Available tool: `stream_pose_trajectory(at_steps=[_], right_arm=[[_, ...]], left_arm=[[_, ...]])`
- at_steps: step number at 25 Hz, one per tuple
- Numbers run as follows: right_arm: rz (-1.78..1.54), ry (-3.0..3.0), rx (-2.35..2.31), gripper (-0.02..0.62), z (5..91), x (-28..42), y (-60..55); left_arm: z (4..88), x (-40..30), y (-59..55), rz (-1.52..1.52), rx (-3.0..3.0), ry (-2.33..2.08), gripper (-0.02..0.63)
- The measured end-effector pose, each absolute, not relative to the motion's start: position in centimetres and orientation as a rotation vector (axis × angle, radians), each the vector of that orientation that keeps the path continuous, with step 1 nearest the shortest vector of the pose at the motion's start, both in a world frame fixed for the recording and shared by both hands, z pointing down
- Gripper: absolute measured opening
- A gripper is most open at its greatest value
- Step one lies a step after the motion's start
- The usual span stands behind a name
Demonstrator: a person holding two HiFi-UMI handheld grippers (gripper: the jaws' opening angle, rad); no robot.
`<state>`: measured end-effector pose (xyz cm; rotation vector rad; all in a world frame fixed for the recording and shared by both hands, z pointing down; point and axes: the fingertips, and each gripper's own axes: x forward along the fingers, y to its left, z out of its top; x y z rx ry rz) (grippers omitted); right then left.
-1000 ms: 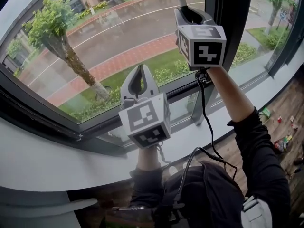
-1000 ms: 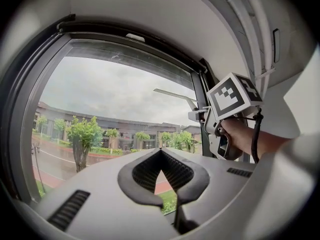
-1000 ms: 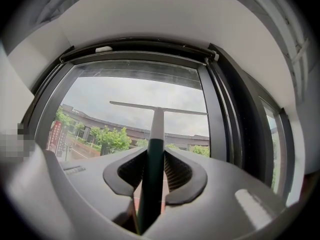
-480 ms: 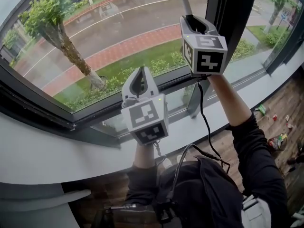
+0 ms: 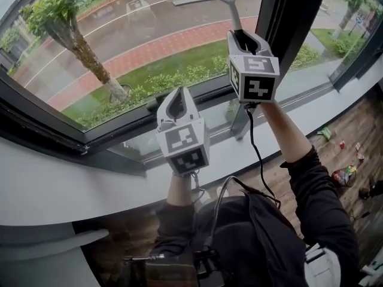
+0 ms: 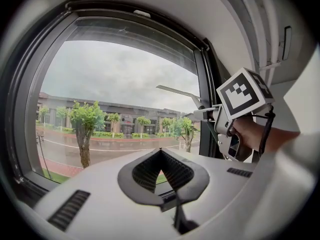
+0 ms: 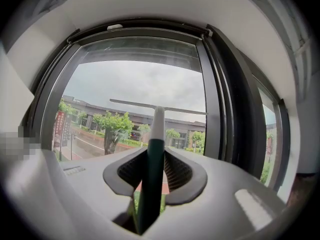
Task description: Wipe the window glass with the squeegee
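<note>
The squeegee (image 5: 233, 11) is held by its green handle between the jaws of the right gripper (image 5: 242, 39). In the right gripper view the jaws are seen closed firmly on the handle, which runs straight out along them. The blade is raised to the upper part of the glass (image 5: 137, 40) and lies across it, with its right end near the dark post (image 5: 290, 17) at the right edge of the glass. Whether the rubber edge is really pressed on the glass cannot be told.

The handle is probably gripped low so that the blade can reach high on the glass. The straight hold lets the push of the arm go evenly into the blade.

The left gripper (image 5: 177, 103) is held before the lower part of the glass, left of the squeegee and apart from it. Its jaws are brought together with nothing between them. It seems to be placed aside so that the path of the blade down the glass is free. A downward stroke is judged to be the step in hand.
</note>
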<state>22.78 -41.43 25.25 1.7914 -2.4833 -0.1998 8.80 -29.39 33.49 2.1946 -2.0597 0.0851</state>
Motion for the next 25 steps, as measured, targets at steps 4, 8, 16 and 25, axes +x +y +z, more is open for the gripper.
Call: stream_pose_trajectory(at_steps=[4,8,16,25], right_arm=[[-0.163,-2.457,1.783,0.091,28.1,23.0,-41.4],[-0.133,-2.436,1.77,0.091,30.4,23.0,-41.4],[-0.068,-2.395,1.737,0.091,34.6,23.2,-40.9],[-0.008,-2.34,1.683,0.091,39.6,23.4,-39.9]], left_arm=[[35.4,9.1,-29.3,0.122,2.173,-2.052,-0.002],[36.9,9.5,-29.3,0.159,2.169,-2.037,-0.002],[40.2,10.1,-29.2,0.233,2.147,-1.991,-0.002],[42.2,10.9,-28.6,0.279,2.149,-1.948,-0.002]])
